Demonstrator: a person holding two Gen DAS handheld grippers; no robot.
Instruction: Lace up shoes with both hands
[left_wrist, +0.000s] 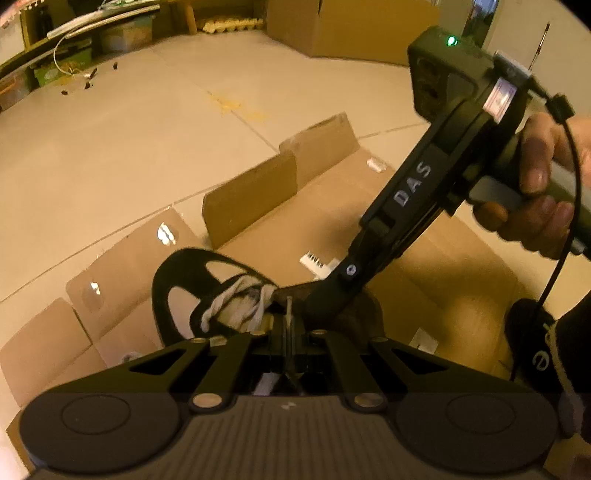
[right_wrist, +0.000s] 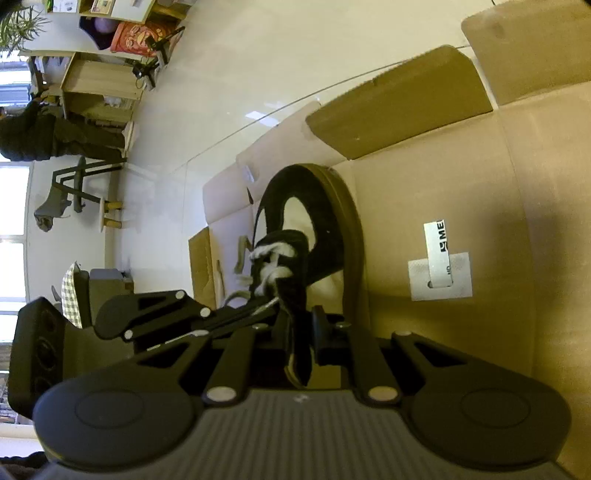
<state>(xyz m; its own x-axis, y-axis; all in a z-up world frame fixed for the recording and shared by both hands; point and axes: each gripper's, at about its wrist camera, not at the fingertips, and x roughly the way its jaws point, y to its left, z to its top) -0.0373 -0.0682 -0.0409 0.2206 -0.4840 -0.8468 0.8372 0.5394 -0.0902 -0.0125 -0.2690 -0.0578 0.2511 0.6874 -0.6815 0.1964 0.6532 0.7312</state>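
Observation:
A black shoe (left_wrist: 177, 288) (right_wrist: 332, 221) with white laces (left_wrist: 236, 299) (right_wrist: 273, 273) lies on flattened cardboard (left_wrist: 277, 229) (right_wrist: 443, 166). In the left wrist view my left gripper (left_wrist: 290, 314) is shut right at the lacing. The right wrist view shows it (right_wrist: 271, 306) coming in from the left, with a thin white lace strand running into its tips. My right gripper (right_wrist: 301, 328) is shut on the shoe's black upper flap, which passes between its fingers. A hand (left_wrist: 535, 199) holds that gripper (left_wrist: 317, 299), which slants down from the upper right onto the shoe.
A white label (right_wrist: 439, 273) is stuck to the cardboard right of the shoe. A dark object with a pale logo (left_wrist: 535, 350) sits at the right edge. Pale tiled floor (left_wrist: 147, 129) surrounds the cardboard. Boxes (left_wrist: 351, 29) stand at the back, and a chair (right_wrist: 74, 177) and shelves stand far off.

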